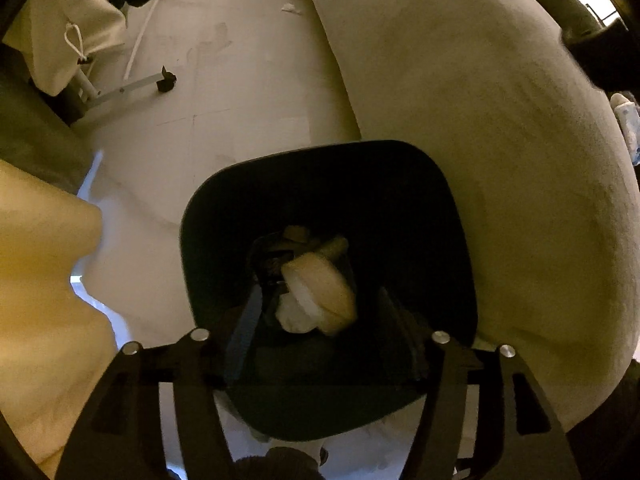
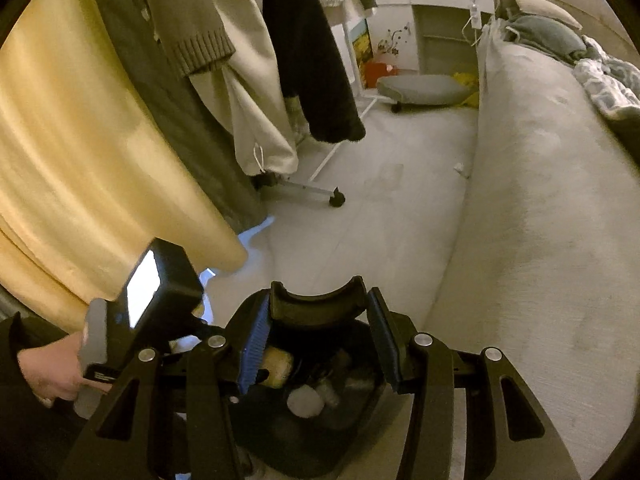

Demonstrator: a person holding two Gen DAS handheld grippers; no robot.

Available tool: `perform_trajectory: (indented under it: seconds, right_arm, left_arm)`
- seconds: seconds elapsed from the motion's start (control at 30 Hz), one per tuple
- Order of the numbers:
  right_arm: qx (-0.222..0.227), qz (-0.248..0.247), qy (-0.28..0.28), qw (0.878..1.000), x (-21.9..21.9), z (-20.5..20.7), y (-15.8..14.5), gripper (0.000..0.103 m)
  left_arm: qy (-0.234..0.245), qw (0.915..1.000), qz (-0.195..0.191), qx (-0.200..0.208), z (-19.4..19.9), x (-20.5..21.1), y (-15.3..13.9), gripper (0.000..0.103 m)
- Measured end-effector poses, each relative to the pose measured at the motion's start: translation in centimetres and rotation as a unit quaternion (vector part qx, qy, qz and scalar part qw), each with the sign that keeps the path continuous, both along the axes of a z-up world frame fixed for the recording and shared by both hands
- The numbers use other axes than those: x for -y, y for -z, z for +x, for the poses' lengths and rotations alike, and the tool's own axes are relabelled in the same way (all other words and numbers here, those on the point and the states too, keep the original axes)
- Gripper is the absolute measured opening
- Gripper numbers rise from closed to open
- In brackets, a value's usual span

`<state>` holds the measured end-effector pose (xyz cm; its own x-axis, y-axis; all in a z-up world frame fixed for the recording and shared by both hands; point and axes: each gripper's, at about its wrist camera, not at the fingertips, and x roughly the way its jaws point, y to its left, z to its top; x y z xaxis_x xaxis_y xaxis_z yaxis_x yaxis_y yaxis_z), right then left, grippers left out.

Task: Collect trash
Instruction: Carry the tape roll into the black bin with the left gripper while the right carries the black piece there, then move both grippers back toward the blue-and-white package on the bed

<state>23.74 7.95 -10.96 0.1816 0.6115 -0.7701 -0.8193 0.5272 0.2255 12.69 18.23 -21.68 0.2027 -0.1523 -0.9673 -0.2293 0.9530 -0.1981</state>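
In the left wrist view, the left hand-held gripper (image 1: pixel 324 312) is pointing steeply down into a dark bin (image 1: pixel 400 208) that is standing on the pale floor (image 1: pixel 240 100) just beside a beige sofa (image 1: pixel 480 120). Its jaws are standing apart, with nothing pressed between them. A pale crumpled wad of trash (image 1: pixel 320 292) is lying below and between the fingers, inside the bin, among other dim scraps. Its long axis is running diagonally from upper left to lower right. A small white scrap (image 1: pixel 289 8) is lying on the floor far off, close to the sofa's edge. A yellow curtain (image 1: pixel 44 280) is hanging at the left.

In the right wrist view, the right hand-held gripper (image 2: pixel 318 340) is clamping a curved black piece (image 2: pixel 318 304) between its blue pads, holding it crosswise with the hollow side facing up and away. It is hovering over the same bin (image 2: pixel 360 420), where a yellowish lump (image 2: pixel 278 366) and a white wad (image 2: pixel 305 402) are lying below the fingers. At the left, a person's hand (image 2: pixel 52 376) is gripping the handle of the other hand-held gripper. Clothes (image 2: pixel 312 60) are hanging on a wheeled rack beyond.
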Motion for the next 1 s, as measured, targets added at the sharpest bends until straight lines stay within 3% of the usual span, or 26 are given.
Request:
perform_trajectory:
  seconds: [0.17,0.63,1.0]
  right_arm:
    - [-0.008,-0.016,-0.004,1.000,-1.4,0.2,1.2,0.049]
    - [-0.028,-0.068,-0.026,0.997,-4.4,-0.5,4.7,0.049]
    - [-0.043,-0.108,-0.043,0.992,-5.9,-1.2,7.4,0.049]
  left_arm:
    - [-0.005,0.9999,0.002,0.015,-0.2,-1.4,-1.0,0.068]
    - [-0.039,0.9910,0.025,0.125,-0.2,-4.6,-6.6,0.068]
    - [-0.050,0.9667,0.039,0.248,-0.3,-5.8,-12.7,0.068]
